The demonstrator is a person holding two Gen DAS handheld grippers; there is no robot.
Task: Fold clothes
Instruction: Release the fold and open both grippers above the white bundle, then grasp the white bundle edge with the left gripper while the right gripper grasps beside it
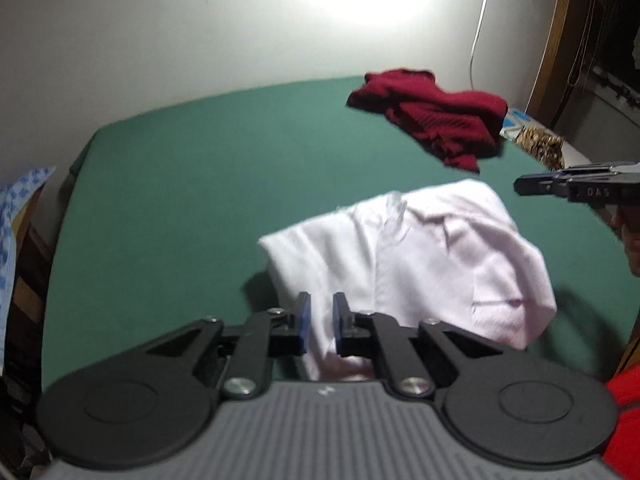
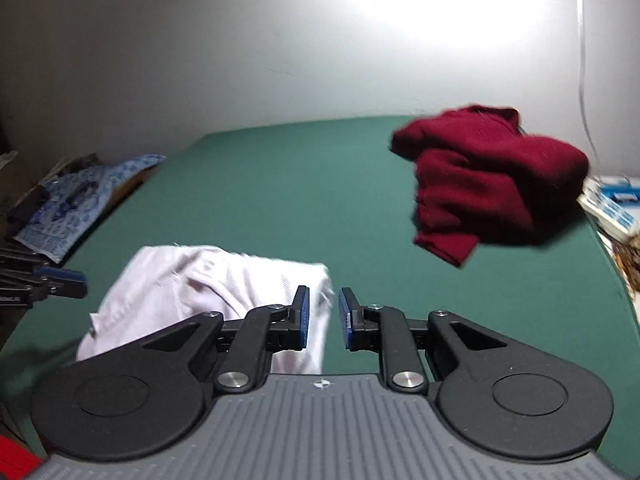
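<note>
Green table (image 1: 180, 184), white garment (image 1: 420, 256) between slightly parted left-gripper (image 1: 320, 322) jaws.

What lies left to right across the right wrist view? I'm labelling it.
Blue patterned cloth → white garment → red sweater → stack of books.
</note>
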